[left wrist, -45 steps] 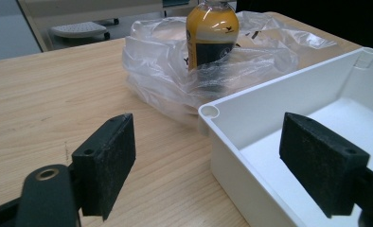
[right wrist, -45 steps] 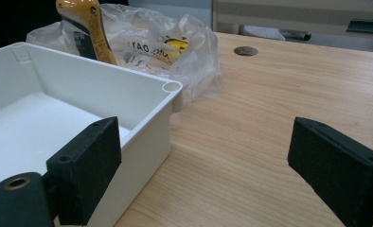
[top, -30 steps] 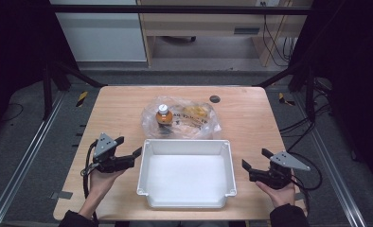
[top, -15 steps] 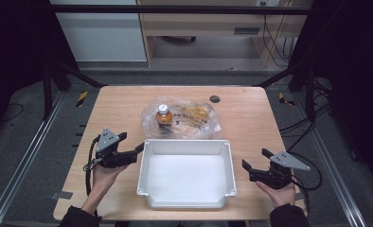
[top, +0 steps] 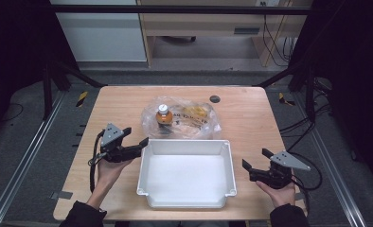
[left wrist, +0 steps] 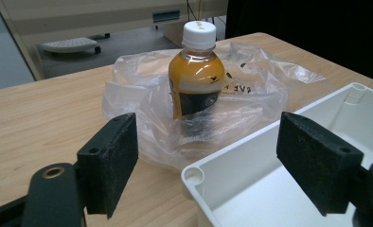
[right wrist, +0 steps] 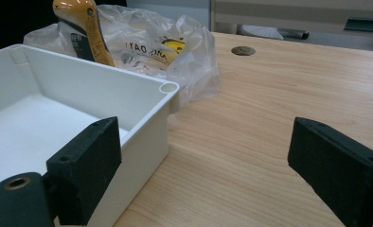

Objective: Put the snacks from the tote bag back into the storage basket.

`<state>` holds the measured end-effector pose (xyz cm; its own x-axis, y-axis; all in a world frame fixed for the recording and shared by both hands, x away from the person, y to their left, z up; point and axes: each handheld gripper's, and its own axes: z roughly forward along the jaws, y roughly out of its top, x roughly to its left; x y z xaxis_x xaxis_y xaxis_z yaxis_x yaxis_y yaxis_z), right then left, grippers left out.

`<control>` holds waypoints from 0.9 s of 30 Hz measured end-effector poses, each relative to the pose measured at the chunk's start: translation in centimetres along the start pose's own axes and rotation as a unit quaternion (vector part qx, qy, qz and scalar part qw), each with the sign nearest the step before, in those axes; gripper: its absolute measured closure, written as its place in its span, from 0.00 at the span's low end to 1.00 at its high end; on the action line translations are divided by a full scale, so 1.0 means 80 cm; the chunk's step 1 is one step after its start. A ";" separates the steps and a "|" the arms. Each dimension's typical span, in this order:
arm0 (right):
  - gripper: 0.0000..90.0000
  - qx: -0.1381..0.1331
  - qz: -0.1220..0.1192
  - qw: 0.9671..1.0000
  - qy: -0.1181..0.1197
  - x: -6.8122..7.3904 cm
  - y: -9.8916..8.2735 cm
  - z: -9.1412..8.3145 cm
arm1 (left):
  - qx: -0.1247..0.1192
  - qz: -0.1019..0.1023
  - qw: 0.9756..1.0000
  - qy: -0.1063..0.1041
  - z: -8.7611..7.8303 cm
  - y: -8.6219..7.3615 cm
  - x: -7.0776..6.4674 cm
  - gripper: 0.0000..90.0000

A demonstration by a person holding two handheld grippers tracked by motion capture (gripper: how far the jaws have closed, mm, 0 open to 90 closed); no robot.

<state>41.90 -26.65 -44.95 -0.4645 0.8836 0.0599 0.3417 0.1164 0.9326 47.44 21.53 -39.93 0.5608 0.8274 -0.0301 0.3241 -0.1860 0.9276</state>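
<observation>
A small bottle of orange drink with a white cap [top: 163, 115] [left wrist: 196, 80] stands upright inside a crumpled clear plastic bag [top: 189, 119] [left wrist: 137, 94] at the table's middle. An empty white tub [top: 187, 175] [left wrist: 251, 189] sits just in front of the bag. My left gripper [top: 136, 136] [left wrist: 213, 161] is open at the tub's far left corner, pointing at the bottle with nothing between its pads. My right gripper [top: 255, 158] [right wrist: 208, 175] is open right of the tub [right wrist: 57, 94], low over bare wood, with the bag [right wrist: 175, 42] and bottle [right wrist: 80, 23] beyond.
A small dark round disc [top: 215, 99] [right wrist: 244, 50] is set in the wooden tabletop [top: 251, 118] behind the bag. Metal frame rails and cables run along both sides of the table, with a cabinet and desk behind it.
My left gripper has shifted a little forward and right, toward the tub's far left corner and the bag. The right gripper has stayed put.
</observation>
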 end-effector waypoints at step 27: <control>0.12 0.000 0.002 1.000 -0.001 0.000 0.000 0.000 | -0.005 0.002 1.000 0.001 0.025 0.023 -0.004 0.25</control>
<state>41.95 -26.67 -44.95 -0.4622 0.8845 0.0630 0.3429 0.1128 0.9326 49.42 19.88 -39.00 0.5605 0.8277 -0.0260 0.3141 -0.1835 0.9315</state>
